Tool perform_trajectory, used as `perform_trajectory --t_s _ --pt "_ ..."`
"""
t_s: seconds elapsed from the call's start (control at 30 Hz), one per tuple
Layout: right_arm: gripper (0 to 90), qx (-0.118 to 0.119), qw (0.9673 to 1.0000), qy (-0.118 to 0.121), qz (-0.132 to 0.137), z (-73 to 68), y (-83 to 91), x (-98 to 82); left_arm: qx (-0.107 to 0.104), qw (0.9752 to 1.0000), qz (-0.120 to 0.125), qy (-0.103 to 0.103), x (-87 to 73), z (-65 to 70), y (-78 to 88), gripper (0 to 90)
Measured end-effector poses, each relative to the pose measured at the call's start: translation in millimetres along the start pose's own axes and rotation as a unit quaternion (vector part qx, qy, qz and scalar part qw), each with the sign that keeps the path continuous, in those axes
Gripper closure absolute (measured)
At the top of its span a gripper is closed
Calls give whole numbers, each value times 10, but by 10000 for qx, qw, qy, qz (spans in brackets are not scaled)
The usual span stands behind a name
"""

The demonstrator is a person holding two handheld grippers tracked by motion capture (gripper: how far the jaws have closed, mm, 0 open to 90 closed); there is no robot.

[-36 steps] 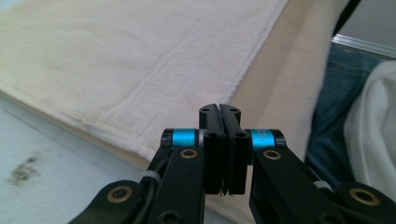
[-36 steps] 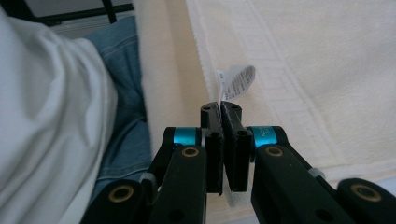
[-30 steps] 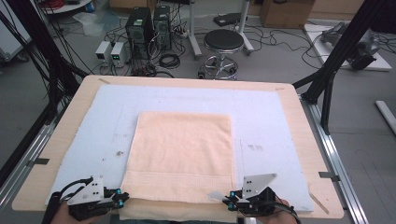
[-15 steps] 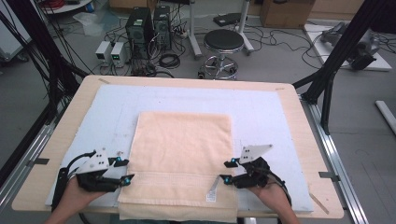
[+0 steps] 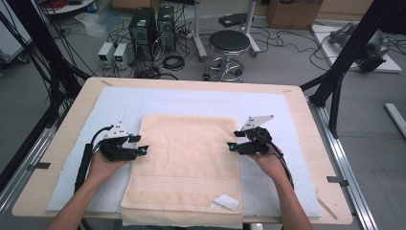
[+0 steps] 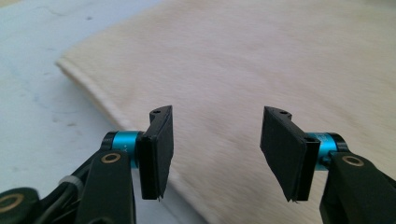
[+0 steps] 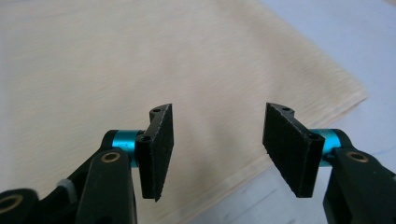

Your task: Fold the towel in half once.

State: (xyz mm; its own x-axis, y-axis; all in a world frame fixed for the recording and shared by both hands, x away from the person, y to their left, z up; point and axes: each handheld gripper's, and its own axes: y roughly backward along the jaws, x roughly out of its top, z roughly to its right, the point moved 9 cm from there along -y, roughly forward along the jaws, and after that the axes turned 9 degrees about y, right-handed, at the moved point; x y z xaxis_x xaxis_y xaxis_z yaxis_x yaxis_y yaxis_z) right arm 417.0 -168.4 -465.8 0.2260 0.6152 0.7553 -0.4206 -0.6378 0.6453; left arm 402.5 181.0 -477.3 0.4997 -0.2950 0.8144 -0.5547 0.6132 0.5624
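Note:
A peach towel (image 5: 186, 158) lies flat on the pale blue mat (image 5: 119, 103), its near edge hanging over the table front, with a white label (image 5: 226, 202) near its near right corner. My left gripper (image 5: 141, 144) hovers at the towel's left edge, pointing inward. In the left gripper view the left gripper (image 6: 215, 154) is open over the towel (image 6: 261, 56), its jaws just opened, nothing between them. My right gripper (image 5: 233, 141) sits at the towel's right edge. There too the right gripper (image 7: 217, 149) has just been opening and holds nothing above the towel (image 7: 116, 60).
The mat covers most of the wooden table (image 5: 306, 120). Beyond the far edge stand a black stool (image 5: 230, 43), computer towers (image 5: 153, 24) and loose floor cables. Black frame posts (image 5: 349, 52) rise at both sides of the table.
Both grippers left the towel's near corners, opened, and moved away from the person along its side edges. The towel's near edge now hangs over the table front.

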Motion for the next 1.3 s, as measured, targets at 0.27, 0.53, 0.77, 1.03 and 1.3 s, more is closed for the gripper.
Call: perform_trajectory --t_s 0.27,0.53,0.77,1.03,1.3 --pt "389 -327 9991 -128 -252 328 -246 -78 85 9992 -301 248 23 -230 -199 449" --pt "460 -114 9977 -362 -558 301 -388 -200 160 9989 -397 204 -35 -244 -279 500" --pt "686 16 9971 -460 -598 298 -393 -181 226 9992 -295 137 -9 -208 -328 746" --pt "840 203 9971 -509 -535 279 -403 -153 247 9991 -256 223 10 -227 -338 840" --pt "843 -84 9964 -642 -549 518 -480 -79 624 9971 -358 250 191 -405 -507 847"
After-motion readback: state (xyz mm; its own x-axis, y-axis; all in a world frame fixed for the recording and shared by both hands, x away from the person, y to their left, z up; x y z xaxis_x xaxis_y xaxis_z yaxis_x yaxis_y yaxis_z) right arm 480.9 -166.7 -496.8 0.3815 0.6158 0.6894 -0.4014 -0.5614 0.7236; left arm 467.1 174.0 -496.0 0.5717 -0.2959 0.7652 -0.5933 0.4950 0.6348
